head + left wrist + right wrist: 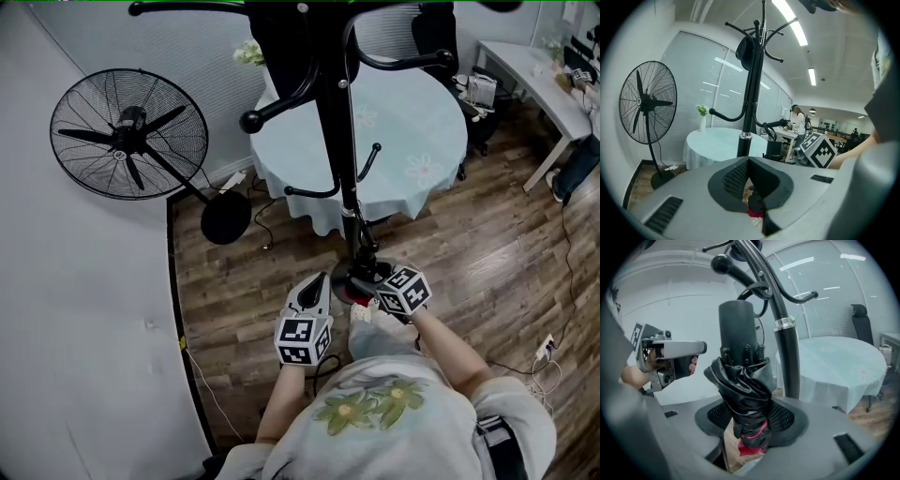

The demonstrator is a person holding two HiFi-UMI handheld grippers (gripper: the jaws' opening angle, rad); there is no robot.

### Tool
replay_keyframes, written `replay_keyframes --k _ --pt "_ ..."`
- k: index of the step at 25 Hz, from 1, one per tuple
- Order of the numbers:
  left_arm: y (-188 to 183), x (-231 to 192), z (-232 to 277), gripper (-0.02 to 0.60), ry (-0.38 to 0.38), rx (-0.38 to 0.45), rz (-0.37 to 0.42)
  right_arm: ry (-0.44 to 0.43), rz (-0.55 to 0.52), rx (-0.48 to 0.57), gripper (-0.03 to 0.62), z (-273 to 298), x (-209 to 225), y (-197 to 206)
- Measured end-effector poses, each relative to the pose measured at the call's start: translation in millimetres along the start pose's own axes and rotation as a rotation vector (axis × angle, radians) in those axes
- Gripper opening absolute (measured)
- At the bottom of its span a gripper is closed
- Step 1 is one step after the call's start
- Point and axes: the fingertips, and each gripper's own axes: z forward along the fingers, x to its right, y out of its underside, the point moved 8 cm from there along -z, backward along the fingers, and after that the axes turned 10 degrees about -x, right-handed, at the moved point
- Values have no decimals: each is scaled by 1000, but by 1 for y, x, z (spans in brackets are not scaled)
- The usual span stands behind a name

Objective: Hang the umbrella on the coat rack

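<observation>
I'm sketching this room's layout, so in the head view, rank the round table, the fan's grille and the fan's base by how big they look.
1. round table
2. fan's grille
3. fan's base
The grille stands higher, nearer the camera, so true sizes may differ.

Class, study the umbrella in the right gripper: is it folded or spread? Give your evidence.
Folded. The umbrella has its black canopy bunched tightly round the shaft, clamped in the right gripper.
</observation>
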Motion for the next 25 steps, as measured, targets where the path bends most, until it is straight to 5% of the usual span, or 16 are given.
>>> replay_keyframes --k 17,25 --pt "2 -7 7 2 -3 -17 -9 33 17 -61 218 21 18 10" --pt "4 -8 9 2 -2 -31 -11 98 41 -8 221 30 36 11"
